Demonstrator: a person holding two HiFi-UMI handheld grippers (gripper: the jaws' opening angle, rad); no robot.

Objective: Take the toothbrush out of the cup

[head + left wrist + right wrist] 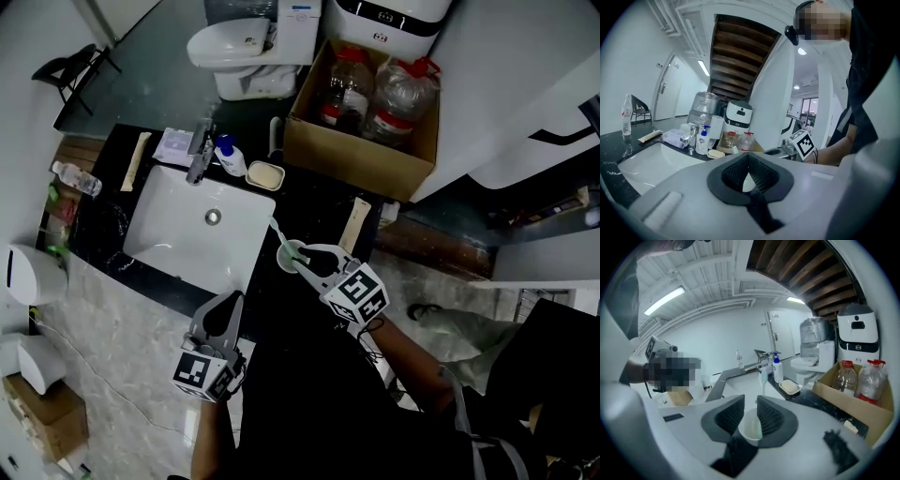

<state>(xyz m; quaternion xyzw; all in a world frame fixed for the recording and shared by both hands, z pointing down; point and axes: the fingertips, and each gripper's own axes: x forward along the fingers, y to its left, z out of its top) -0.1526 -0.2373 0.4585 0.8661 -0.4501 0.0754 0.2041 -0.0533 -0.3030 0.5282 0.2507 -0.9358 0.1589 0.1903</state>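
Right gripper view: right gripper (750,403) jaws pinch the cup (750,428), left gripper (749,157) jaws shut empty; if we tilt, the toothbrush (763,380) could spill.

The left gripper (231,302) (749,157), grey-bodied with black ribbed pads, is held low and close to the person's body, pointing forward. Its jaws meet at their tips with nothing between them. The left forearm (208,436) runs straight down behind it. The right gripper (307,257) (750,401) reaches further out and angles to the left, with its jaws pressed against both sides of a small white plastic cup (290,253) (751,428). The bare right forearm (412,361) stretches diagonally back from it.
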